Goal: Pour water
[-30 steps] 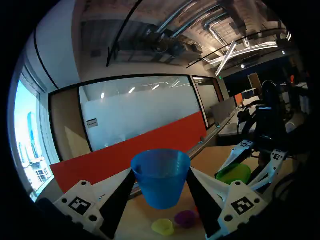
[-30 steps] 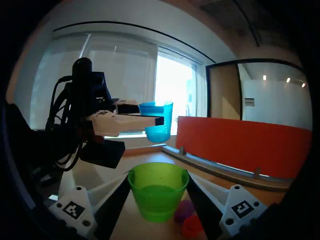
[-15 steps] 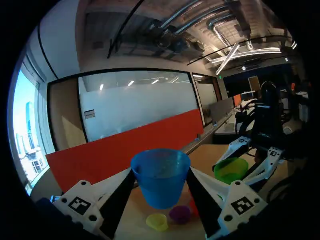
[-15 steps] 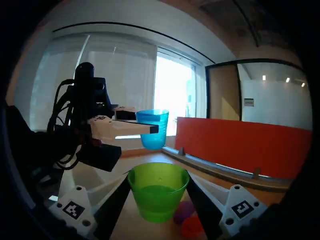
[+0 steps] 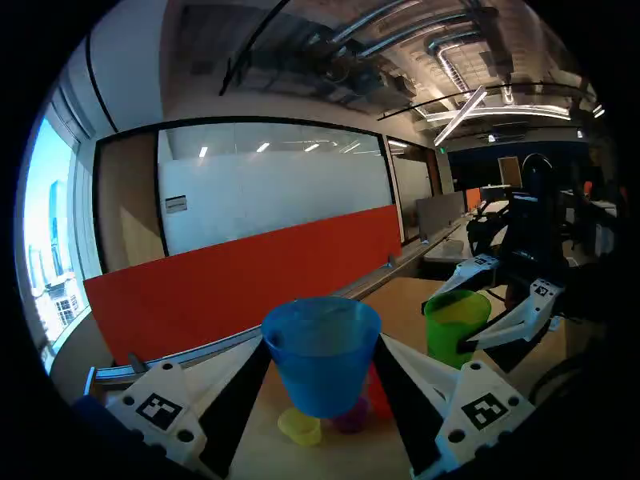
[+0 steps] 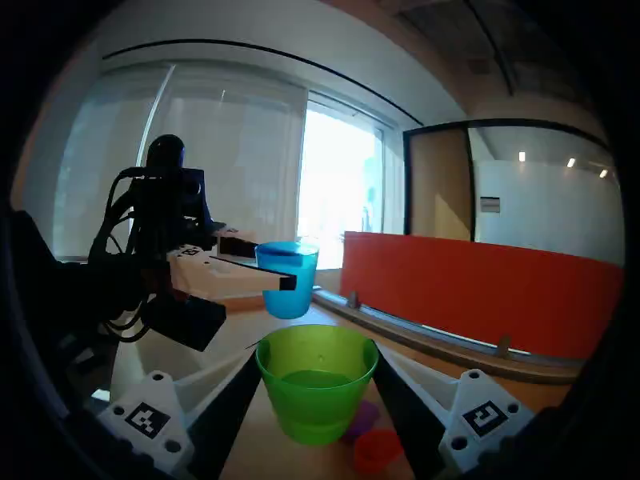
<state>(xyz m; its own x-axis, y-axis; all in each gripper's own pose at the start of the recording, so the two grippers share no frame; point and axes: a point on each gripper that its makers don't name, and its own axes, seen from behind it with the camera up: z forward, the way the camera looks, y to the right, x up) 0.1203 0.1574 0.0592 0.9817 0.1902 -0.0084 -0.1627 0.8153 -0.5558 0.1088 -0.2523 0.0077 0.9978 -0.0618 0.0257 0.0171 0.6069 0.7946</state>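
My left gripper (image 5: 322, 368) is shut on a translucent blue cup (image 5: 322, 352), held upright above the wooden table (image 5: 264, 452). In the right gripper view the same blue cup (image 6: 286, 280) and left gripper (image 6: 240, 272) hang at the middle left, level and apart from the green one. My right gripper (image 6: 318, 392) is shut on a green cup (image 6: 317, 392) with liquid in its lower part. The left gripper view shows that green cup (image 5: 456, 326) upright at the right, between the right gripper's white fingers (image 5: 512, 324).
Small yellow (image 5: 300, 426), purple (image 5: 352, 416) and red (image 6: 378, 450) cups stand on the table below the grippers. An orange partition (image 5: 240, 276) with a metal rail runs along the table's far edge. Bright windows (image 6: 340, 200) lie to one side.
The blue cup has come down and nearer to the green cup, tipping back to upright. The left gripper's view has pitched down. The green cup has stayed level.
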